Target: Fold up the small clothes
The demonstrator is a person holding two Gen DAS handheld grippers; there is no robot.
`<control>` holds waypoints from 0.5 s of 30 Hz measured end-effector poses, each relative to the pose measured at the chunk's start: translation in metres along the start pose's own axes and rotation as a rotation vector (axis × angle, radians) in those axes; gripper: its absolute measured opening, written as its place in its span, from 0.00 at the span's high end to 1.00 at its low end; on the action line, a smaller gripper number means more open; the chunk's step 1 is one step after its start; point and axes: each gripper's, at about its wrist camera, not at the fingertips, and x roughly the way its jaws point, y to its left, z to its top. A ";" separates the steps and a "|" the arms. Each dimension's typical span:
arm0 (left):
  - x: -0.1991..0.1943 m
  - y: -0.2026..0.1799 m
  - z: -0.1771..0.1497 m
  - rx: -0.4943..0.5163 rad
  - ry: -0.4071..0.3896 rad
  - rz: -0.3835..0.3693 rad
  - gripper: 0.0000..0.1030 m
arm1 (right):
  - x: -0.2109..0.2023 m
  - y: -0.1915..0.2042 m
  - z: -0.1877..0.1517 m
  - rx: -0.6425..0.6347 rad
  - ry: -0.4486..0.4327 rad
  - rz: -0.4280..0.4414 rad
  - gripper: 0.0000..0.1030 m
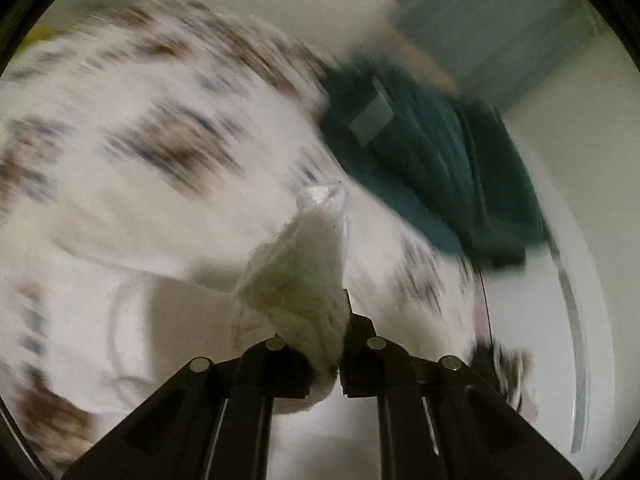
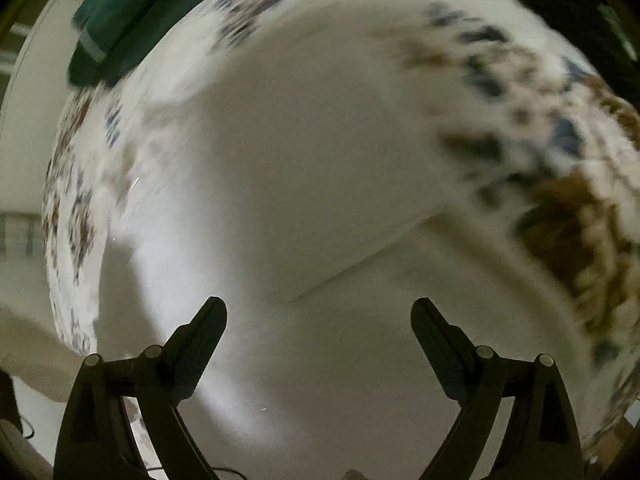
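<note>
A white garment with blurred brown and blue print (image 1: pixel 168 152) spreads across the left wrist view. My left gripper (image 1: pixel 340 312) is shut on a bunched fold of this white cloth (image 1: pixel 304 272), which sticks up between the fingers. In the right wrist view the same garment (image 2: pixel 304 152) fills the frame, plain white in the middle, printed at the edges. My right gripper (image 2: pixel 319 312) is open and empty, close above the plain white cloth. Both views are motion-blurred.
A folded dark teal garment (image 1: pixel 436 160) lies at the upper right of the left wrist view, and it shows at the upper left of the right wrist view (image 2: pixel 120 12). A pale surface (image 1: pixel 560 184) lies beyond it.
</note>
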 end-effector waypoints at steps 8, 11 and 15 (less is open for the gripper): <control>0.149 -0.142 -0.106 0.218 0.288 -0.010 0.89 | -0.029 -0.128 0.058 0.123 -0.029 -0.059 0.08; 0.164 -0.167 -0.124 0.299 0.314 0.120 0.85 | -0.040 -0.156 0.071 0.133 -0.020 -0.053 0.08; 0.121 -0.146 -0.113 0.322 0.183 0.189 0.52 | -0.060 -0.175 0.086 0.098 0.028 0.028 0.15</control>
